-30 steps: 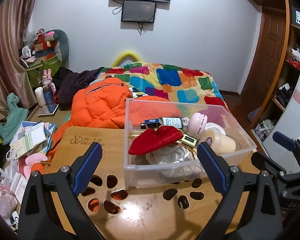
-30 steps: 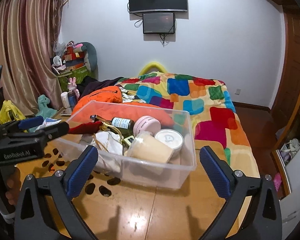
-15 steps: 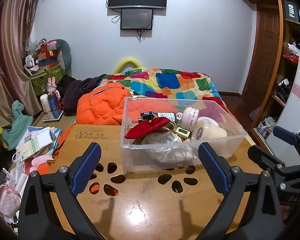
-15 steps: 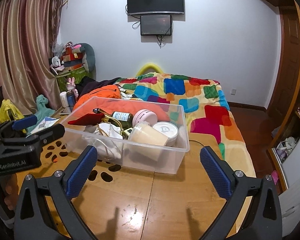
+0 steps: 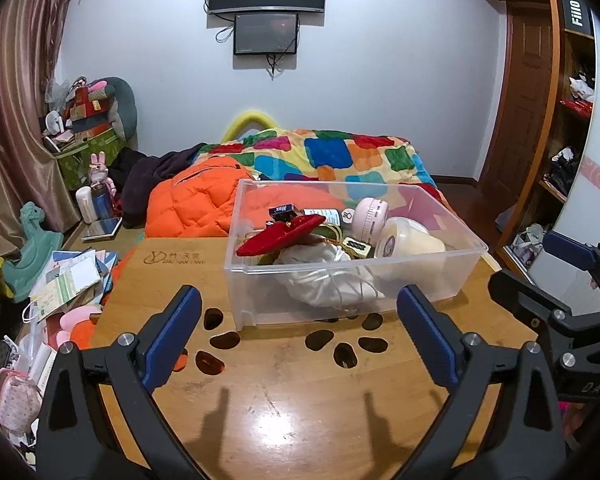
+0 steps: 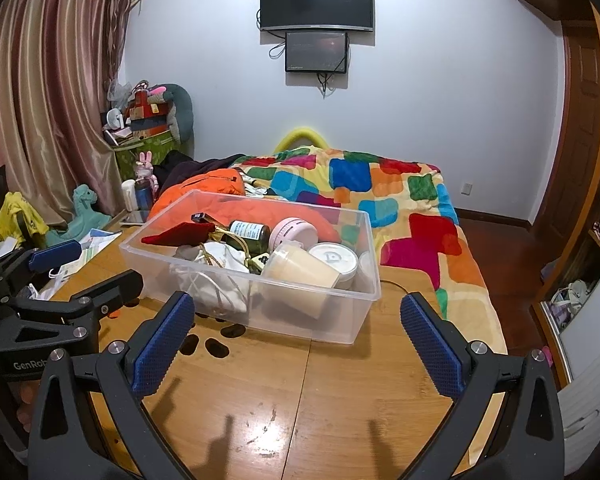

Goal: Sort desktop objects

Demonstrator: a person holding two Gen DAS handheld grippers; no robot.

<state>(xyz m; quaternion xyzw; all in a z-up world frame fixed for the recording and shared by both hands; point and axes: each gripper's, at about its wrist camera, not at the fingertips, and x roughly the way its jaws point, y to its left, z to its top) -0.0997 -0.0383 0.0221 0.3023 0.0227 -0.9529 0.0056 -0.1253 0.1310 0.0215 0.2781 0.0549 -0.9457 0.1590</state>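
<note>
1. Wooden worktop (image 5: 284, 412) now shows more bare board in front of the clear bin (image 6: 340, 312) as both grippers pull back.
2. Bin holds everything: cream jar (image 6: 300, 276), red pouch (image 5: 284, 234); sorting looks finished.
3. Left gripper (image 5: 300, 332) and right gripper (image 6: 298, 332): jaws wide, empty.

Clear smooth plastic bin (image 5: 352, 280) on glossy wooden table (image 5: 300, 400).
</note>
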